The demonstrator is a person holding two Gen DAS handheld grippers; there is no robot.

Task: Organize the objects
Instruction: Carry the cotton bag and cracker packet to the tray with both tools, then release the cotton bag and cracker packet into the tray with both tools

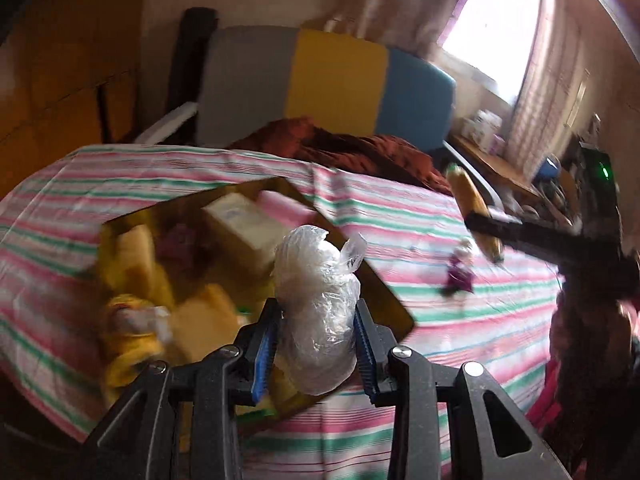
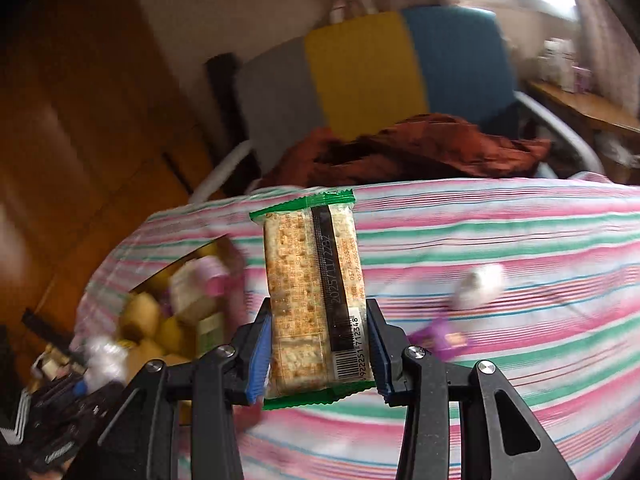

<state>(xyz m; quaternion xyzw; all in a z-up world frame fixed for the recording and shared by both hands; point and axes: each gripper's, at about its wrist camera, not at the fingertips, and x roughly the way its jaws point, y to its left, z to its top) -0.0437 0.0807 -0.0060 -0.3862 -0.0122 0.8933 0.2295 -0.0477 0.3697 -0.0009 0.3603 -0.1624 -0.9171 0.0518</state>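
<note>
My left gripper (image 1: 317, 312) is shut on a clear plastic-wrapped bundle (image 1: 318, 304) and holds it above an open cardboard box (image 1: 384, 280) of yellow and cream packets on the striped bedcover. My right gripper (image 2: 318, 316) is shut on a green-edged cracker packet (image 2: 314, 300), held upright above the bedcover. In the left wrist view the right gripper (image 1: 486, 224) shows at the right with the cracker packet (image 1: 472, 200). In the right wrist view the box (image 2: 180, 300) lies at the left, with the left gripper's bundle (image 2: 104, 360) blurred beside it.
A pink, green and white striped bedcover (image 1: 460, 320) covers the surface. A small purple wrapper (image 1: 460, 276) (image 2: 440, 338) and a white item (image 2: 480, 284) lie on it. A rust-red cloth (image 2: 420, 148) and a grey, yellow and blue cushion (image 1: 332, 76) sit behind. A wooden shelf (image 2: 580, 104) stands at the right.
</note>
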